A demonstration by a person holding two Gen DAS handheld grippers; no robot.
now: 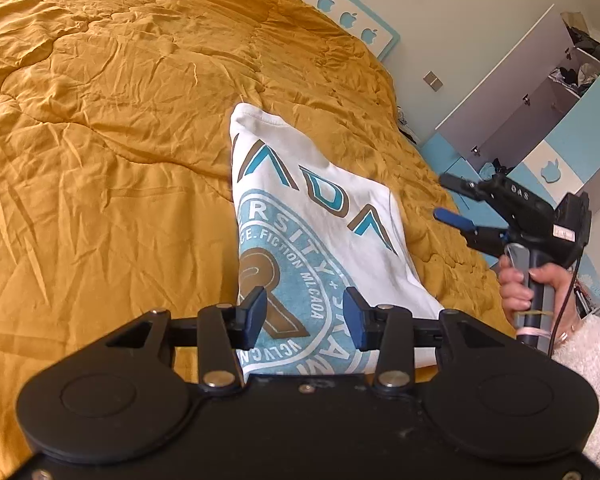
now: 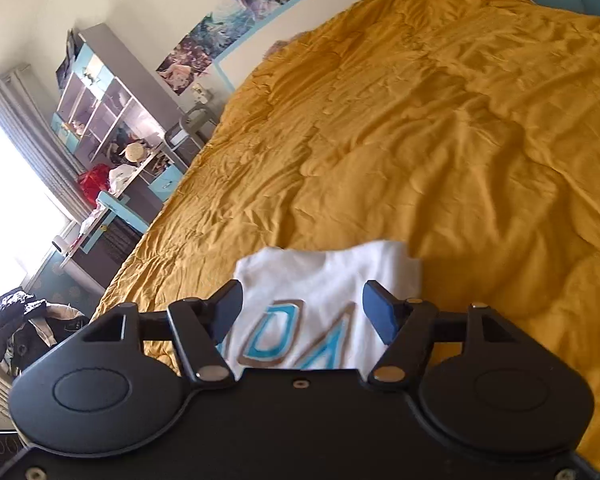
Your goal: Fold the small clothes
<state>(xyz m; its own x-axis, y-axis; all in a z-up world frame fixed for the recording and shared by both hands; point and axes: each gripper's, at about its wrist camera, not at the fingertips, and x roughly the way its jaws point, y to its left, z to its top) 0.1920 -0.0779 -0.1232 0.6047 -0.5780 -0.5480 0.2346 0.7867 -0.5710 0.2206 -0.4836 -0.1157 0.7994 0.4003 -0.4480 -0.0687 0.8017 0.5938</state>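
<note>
A white T-shirt [image 1: 320, 184] with a blue and brown round print and big letters lies folded into a narrow strip on the mustard quilt [image 1: 108, 128]. My left gripper [image 1: 305, 314] hovers over its near end, jaws open, and the pads do not press the cloth. My right gripper [image 1: 442, 197] stands open to the right of the shirt, clear of it, held by a hand [image 1: 518, 284] in a fluffy white sleeve. In the right wrist view the right gripper [image 2: 302, 300] is open above the shirt's [image 2: 324, 276] lettered end, with nothing gripped.
The quilt covers the whole bed, wrinkled and bare apart from the shirt. A white headboard [image 1: 352, 16] with blue apple cut-outs runs along the far side. Blue and grey cupboards [image 1: 540, 120] stand to the right. A cluttered desk and shelves [image 2: 112, 152] stand beside the bed's other edge.
</note>
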